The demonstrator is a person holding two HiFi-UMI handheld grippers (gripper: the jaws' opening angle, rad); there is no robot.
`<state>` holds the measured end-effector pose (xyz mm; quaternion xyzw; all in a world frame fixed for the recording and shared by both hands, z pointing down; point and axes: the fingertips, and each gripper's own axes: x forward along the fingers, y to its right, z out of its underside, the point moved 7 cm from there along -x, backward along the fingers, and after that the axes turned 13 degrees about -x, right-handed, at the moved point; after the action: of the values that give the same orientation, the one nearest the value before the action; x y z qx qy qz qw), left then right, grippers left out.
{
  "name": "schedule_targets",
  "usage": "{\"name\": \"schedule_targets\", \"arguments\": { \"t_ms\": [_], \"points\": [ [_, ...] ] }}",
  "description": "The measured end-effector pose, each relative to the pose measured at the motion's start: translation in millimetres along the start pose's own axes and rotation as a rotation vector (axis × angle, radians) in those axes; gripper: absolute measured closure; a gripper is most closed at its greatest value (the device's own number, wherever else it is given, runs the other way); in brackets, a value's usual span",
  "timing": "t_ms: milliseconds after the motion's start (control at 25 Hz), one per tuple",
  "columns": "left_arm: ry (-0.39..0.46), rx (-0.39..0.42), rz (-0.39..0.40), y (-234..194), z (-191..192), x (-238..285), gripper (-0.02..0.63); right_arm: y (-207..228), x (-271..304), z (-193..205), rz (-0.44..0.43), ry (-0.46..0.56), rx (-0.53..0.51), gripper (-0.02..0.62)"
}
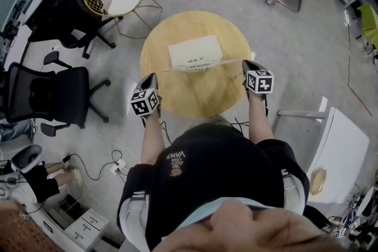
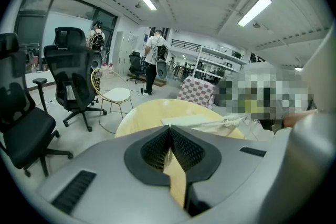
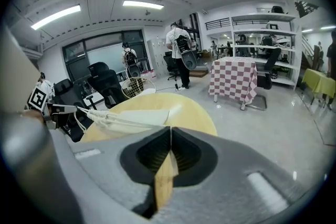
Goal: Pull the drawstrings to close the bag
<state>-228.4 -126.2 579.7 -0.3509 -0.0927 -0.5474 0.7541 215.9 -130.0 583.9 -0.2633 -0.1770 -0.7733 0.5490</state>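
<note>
Head view, looking steeply down: a person stands at the near edge of a round wooden table, both forearms stretched forward and spread wide apart, one to each side of the body. Each hand holds a gripper that points forward and slopes down toward the tabletop.

A flat white bag lies near the middle of the table, its gathered mouth turned toward the person. From that mouth the thin white drawstrings run out in a nearly straight, taut line to both sides, one ending at the tip of the left gripper, the other at the tip of the right gripper. The grippers sit level with each other, the bag's mouth between them.

Left gripper view shows its two dark ribbed jaws pressed together with no gap. Right gripper view shows the same, jaws closed tight, with the cords and the bunched bag mouth stretched across the table just ahead. Each gripper is clamped on its cord end.

A black office chair stands on the floor to the left.
</note>
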Motion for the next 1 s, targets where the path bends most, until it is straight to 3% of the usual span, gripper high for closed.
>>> {"name": "schedule_targets", "arguments": {
  "t_ms": [440, 1000],
  "points": [
    [-0.010, -0.061, -0.025, -6, 11, 7, 0.589, -4, 9, 11, -0.017, -0.014, 0.010, 0.592],
    [-0.049, -0.073, -0.041, -12, 33, 15, 0.588, -18, 16, 39, -0.024, -0.068, 0.021, 0.588]
  ]
}}
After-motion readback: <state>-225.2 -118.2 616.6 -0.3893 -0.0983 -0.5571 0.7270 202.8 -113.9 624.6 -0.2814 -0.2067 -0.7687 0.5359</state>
